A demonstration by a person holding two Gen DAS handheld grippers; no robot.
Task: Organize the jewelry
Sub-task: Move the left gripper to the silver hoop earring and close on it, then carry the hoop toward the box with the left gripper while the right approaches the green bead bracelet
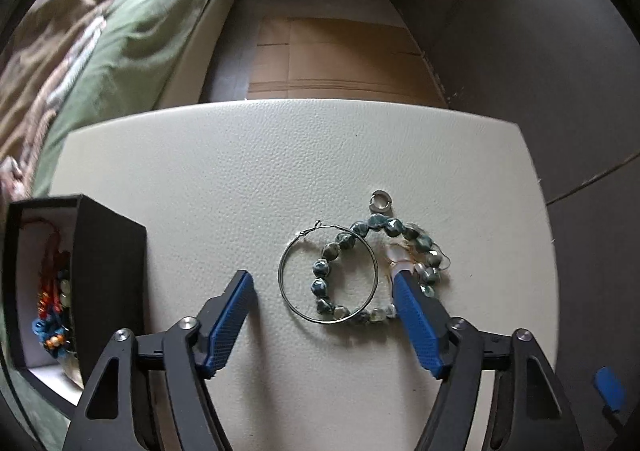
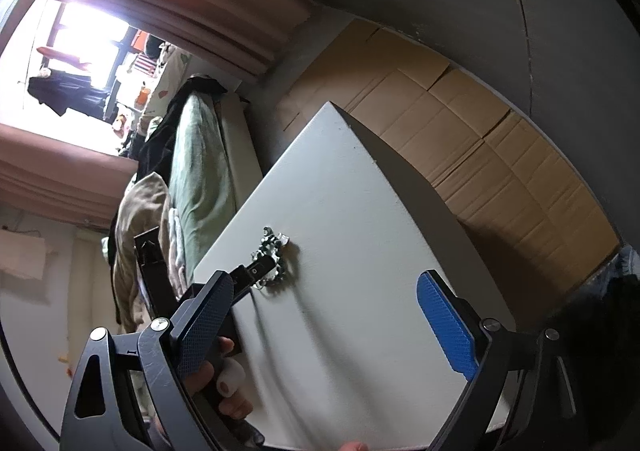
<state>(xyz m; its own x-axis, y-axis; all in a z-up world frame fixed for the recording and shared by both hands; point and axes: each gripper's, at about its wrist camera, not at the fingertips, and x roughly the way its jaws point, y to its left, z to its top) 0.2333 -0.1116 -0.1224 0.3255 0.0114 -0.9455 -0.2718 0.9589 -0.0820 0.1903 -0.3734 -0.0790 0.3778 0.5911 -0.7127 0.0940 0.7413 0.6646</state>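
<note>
In the left wrist view a blue-green bead bracelet (image 1: 340, 247) lies on the white table (image 1: 240, 171), tangled with a large thin hoop earring (image 1: 288, 251) and next to a small silver hoop (image 1: 379, 201). My left gripper (image 1: 324, 283) is open, low over the table, its fingers straddling the hoop and part of the bracelet; the right fingertip (image 1: 404, 283) touches the beads. A black jewelry box (image 1: 108, 271) at the left holds colourful beaded pieces (image 1: 56, 307). My right gripper (image 2: 324, 291) is open and empty, held above the table, looking at the jewelry pile (image 2: 274, 247) and the left gripper (image 2: 256, 271).
A bed with green bedding (image 1: 132, 35) runs along the table's left side. Flattened cardboard (image 1: 332, 55) covers the floor beyond the table's far edge. A grey wall (image 1: 540, 51) stands at the right. The person's hand (image 2: 224, 375) holds the left gripper.
</note>
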